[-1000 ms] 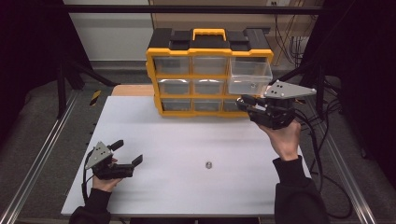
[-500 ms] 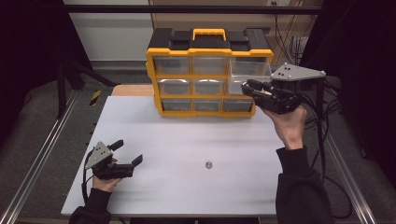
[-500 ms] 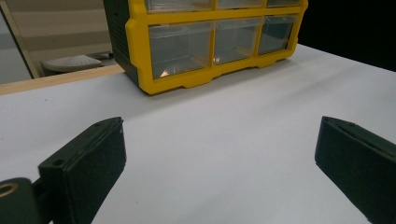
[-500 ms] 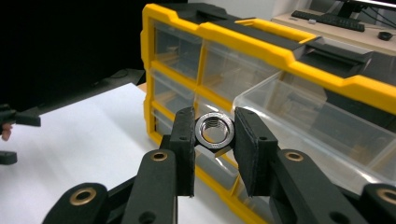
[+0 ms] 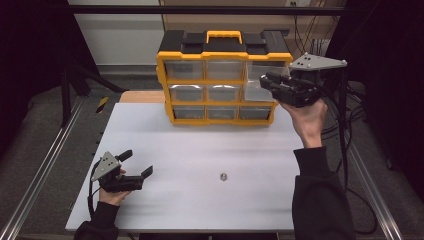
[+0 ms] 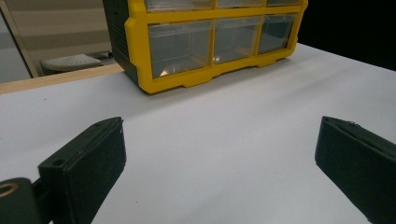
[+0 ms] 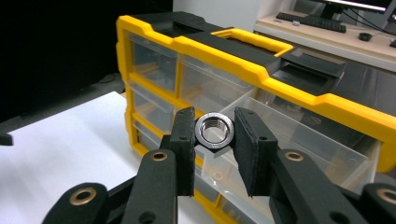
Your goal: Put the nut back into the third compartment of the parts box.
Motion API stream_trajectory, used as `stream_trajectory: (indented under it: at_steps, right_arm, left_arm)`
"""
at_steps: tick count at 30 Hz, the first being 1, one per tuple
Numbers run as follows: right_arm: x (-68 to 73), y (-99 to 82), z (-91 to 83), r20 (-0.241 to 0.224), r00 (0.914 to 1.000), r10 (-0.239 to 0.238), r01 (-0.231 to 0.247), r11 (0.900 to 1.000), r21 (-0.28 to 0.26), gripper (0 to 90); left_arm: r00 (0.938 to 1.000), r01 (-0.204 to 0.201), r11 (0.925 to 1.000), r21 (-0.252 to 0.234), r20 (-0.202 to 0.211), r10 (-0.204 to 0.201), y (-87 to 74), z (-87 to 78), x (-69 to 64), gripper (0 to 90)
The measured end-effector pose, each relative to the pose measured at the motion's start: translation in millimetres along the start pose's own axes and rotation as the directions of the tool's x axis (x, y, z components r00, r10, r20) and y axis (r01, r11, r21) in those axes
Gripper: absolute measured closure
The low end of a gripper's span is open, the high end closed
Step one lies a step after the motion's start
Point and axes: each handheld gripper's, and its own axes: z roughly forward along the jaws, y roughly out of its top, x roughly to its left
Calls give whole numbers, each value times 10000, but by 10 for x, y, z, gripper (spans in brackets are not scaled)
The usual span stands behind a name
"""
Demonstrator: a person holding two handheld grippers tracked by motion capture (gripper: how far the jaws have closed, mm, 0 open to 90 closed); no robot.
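Observation:
A yellow and black drawer organizer (image 5: 222, 47) (image 6: 187, 79) (image 7: 261, 70) stands at the back of the white table (image 5: 200, 145). Its top right clear drawer (image 5: 255, 86) (image 7: 289, 135) is pulled out. My right gripper (image 5: 267, 82) (image 7: 214, 122) hovers at that drawer's level, shut on a steel hex nut (image 7: 214, 134) pinched between its pads, just in front of the open drawer. Low on the table's near left rests my left gripper (image 5: 136, 163) (image 6: 219, 163), jaws wide open with nothing between them, pointing toward the organizer.
A second small nut (image 5: 223, 176) lies on the table near the front centre. A wooden board (image 5: 142, 96) sits behind the table's left rear. Cables (image 5: 345, 125) hang at the right, and metal rails (image 5: 45, 165) run along both sides.
The right gripper has risen and moved right and back with the nut, from the middle drawer row up to the open top drawer. The left gripper has stayed put.

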Motion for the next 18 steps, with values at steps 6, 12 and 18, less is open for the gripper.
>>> stream_trajectory:
  at_steps: [6,12,18]
  right_arm:
    - [-110,21,132,355,9993,122,-130,9997,211,703]
    - [-200,33,246,603,9975,364,-383,9988,308,703]
    - [-246,49,371,899,9953,351,-394,9982,462,703]
  left_arm:
    - [10000,15,10000,-23,5,-15,1,-1,1,15]
    - [10000,18,10000,-26,-2,-18,1,0,1,15]
    - [10000,8,10000,-25,14,-8,1,1,-2,15]
